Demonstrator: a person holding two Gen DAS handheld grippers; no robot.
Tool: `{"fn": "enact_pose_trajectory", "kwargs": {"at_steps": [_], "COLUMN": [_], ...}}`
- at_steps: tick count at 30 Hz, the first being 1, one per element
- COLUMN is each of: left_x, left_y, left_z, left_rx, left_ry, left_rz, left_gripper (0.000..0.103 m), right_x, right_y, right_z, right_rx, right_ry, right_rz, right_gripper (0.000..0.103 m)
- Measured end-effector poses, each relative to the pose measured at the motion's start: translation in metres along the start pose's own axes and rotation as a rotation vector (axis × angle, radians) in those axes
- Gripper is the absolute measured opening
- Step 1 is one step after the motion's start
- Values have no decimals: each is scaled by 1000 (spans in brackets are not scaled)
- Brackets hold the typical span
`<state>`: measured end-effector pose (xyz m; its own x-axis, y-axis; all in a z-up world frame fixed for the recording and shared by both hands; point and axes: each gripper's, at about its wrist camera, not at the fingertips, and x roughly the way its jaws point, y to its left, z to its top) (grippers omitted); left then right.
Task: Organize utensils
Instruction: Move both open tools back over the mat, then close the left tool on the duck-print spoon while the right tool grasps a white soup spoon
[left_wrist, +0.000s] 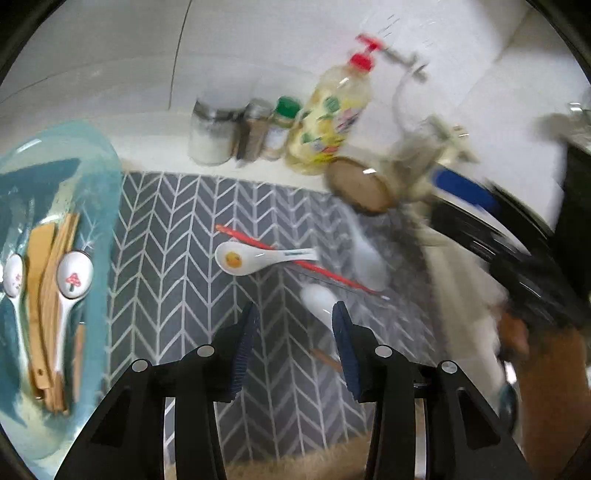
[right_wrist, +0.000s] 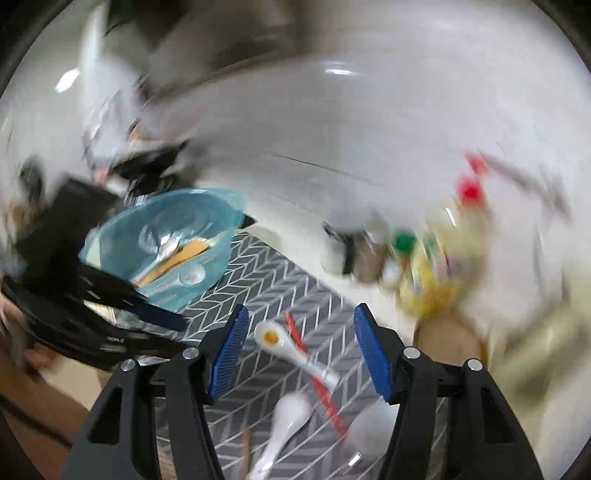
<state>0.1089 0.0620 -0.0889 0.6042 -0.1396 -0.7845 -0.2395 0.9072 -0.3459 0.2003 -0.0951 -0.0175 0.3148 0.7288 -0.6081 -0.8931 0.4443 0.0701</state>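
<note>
Left tongs (left_wrist: 293, 314) stand part-open above a grey herringbone mat (left_wrist: 173, 258) on the bench, nothing between the blue pads (left_wrist: 245, 343); a blurred white spoon (left_wrist: 321, 301) lies on the mat just beyond their tips. Right tongs (right_wrist: 299, 321) stand wider apart, likewise empty, over the same mat. Between their pads in the right wrist view appears a white ceramic spoon with a yellow motif (right_wrist: 291, 349), lying across a red chopstick-like stick (right_wrist: 317, 380); the left wrist view shows the same pairing near mid-mat. Two further white spoons, blurred, lie nearer the right camera. A translucent blue tray (left_wrist: 107, 192) sits at the left edge of the mat and already contains sorted utensils: a mushroom-patterned spoon (left_wrist: 74, 280), a second patterned spoon (left_wrist: 13, 275), and several wooden pieces (left_wrist: 46, 295) laid side by side. Along the white wall behind the mat stand a glass jar (left_wrist: 210, 136), two spice shakers (left_wrist: 275, 129), and a yellow pump bottle with a red top (left_wrist: 332, 118); a round wooden lid (left_wrist: 360, 186) lies tilted beside it. The right edge of the left view is motion-blurred and shows the other black gripper body.
</note>
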Motion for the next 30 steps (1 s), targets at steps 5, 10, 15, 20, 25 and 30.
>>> {"fn": "enact_pose_trajectory", "kwargs": {"at_steps": [5,10,15,20,25,30], "left_x": [58,89,109,111,78,49], "left_y": [23,51,54,41,34,18], "left_z": [7,15,23,24,35,48], "left_rx": [-151,-239,-199,-152,-108,11], "left_ry": [15,36,10,31,-15,-63], "left_rz": [140,204,235,115,72,96], "left_gripper": [43,43,36,11,5,4], "right_x": [2,21,30,45,65,90], "right_y": [-7,-1,2,8,25,29], "right_z": [-60,-108,-130,-133,-134,-134], "right_rx": [216,314,358,330,275,233], "right_ry": [3,79,113,155,207,260], "right_rz": [-70,-145,-160,-215,-237,-273], "right_gripper": [58,58,58,58,56,36]}}
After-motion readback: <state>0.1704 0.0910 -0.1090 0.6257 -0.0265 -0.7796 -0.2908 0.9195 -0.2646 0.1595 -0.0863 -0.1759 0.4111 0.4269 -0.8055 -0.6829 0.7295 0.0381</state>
